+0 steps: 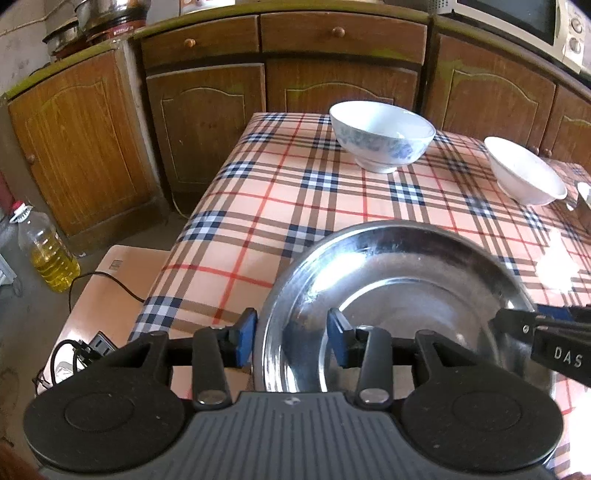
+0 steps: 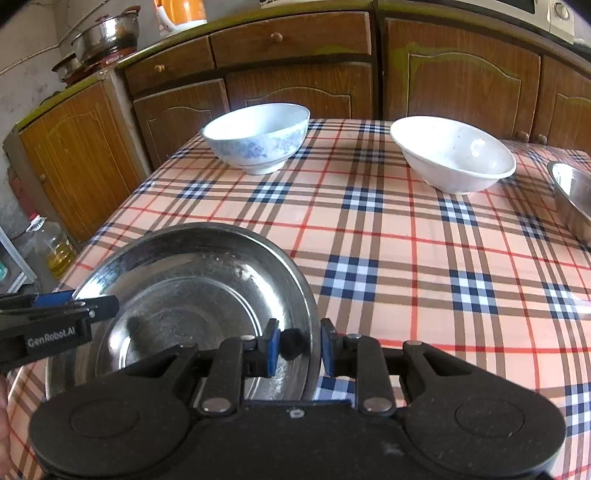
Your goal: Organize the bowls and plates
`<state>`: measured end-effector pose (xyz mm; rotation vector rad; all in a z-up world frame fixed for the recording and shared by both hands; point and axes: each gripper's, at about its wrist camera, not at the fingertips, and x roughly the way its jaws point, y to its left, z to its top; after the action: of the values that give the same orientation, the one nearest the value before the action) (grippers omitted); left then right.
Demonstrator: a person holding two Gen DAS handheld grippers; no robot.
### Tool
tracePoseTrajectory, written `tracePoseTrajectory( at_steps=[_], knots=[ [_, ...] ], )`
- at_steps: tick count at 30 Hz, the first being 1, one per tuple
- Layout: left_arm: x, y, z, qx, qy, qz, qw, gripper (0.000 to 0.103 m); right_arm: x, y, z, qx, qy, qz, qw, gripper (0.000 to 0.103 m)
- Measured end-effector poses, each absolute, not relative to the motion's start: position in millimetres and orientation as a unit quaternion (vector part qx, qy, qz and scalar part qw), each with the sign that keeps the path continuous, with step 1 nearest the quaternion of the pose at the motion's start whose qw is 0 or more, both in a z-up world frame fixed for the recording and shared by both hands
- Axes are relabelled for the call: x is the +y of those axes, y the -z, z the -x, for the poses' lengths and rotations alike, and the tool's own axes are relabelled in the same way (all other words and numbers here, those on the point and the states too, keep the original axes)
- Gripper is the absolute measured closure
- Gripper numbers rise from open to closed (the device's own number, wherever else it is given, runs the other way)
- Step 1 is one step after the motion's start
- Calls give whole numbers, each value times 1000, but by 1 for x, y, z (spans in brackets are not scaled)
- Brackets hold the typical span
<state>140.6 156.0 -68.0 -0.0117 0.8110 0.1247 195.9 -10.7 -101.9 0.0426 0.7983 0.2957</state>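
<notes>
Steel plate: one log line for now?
steel plate: on table | left gripper: jaws straddle left rim | right gripper: jaws straddle right rim | unclamped

Wooden cabinets [image 2: 295, 85] with arched doors and knobbed drawers run across 10 to 2 o'clock, green-edged countertop on top. Steel pots [image 2: 105, 35] stacked on the counter at 10 o'clock. Microwave [image 1: 532, 22] at 1 o'clock in the left view. Table under a plaid cloth [image 2: 406, 258], peach with navy and red lines. Oil bottle [image 1: 48, 254] on grey floor at 9 o'clock, cardboard box [image 1: 110, 288] with black cable beside it. Bright daylight glare on the cloth.
</notes>
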Motion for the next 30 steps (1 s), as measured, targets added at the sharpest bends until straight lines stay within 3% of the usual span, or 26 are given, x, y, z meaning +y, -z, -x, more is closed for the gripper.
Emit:
tracePoseTrajectory(
  at_steps=[7,11,13,15,17,23,30],
  knots=[
    [162,66,-139,400,-74,22,913,60,-9,86,-189,369,-136,-4,919,70],
    [165,59,-135,392,-89,27,915,52,-12,76,-182,360,-129,1,924,56],
    [167,55,-133,386,-93,30,917,52,-13,70,-177,355,-133,2,925,56],
    [167,51,-128,379,-94,32,920,47,-13,64,-173,350,-139,4,926,49],
    [166,47,-124,374,-92,32,922,39,-13,57,-168,348,-146,7,926,45],
    [158,36,-109,369,-89,32,925,32,-15,42,-153,344,-161,9,925,35],
    [137,14,-91,354,-77,20,932,25,-25,25,-132,337,-168,12,926,34]
  ],
)
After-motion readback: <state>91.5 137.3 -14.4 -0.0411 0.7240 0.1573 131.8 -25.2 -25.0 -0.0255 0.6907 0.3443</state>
